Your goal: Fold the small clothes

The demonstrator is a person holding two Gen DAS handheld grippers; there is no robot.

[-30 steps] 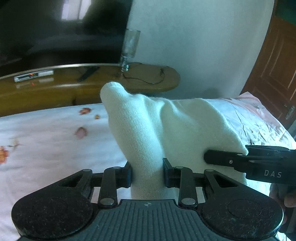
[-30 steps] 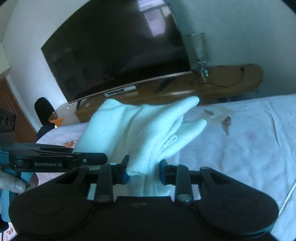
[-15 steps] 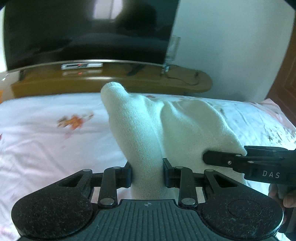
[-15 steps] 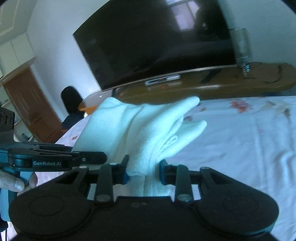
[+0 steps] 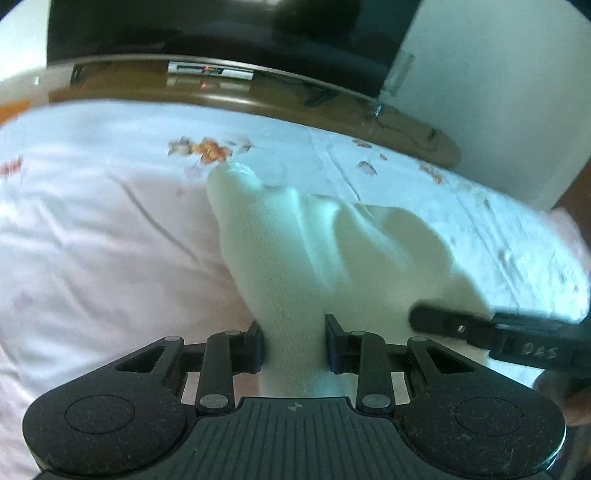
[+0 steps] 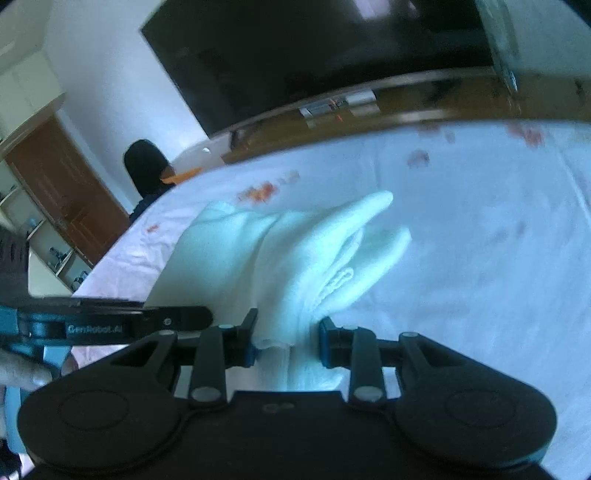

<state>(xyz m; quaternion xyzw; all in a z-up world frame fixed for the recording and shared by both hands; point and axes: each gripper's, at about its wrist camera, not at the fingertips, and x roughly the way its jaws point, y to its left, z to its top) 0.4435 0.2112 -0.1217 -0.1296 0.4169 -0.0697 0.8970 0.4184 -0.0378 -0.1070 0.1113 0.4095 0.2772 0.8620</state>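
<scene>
— Over the bed (image 5: 92,236), what have you got?
— One white garment (image 5: 295,258), slung between my tongs and clear of the sheet: left tongs (image 5: 293,345) pinch one edge, right tongs (image 6: 286,338) pinch the other.
— Which step?
— Carrying it to lay flat, I'd say. Next calls for lowering both ends evenly, keeping it taut, before letting go.

Both wrist views angled down over bed sheet (image 5: 92,240), close; share white garment (image 6: 295,258), television (image 5: 221,29) beyond
</scene>
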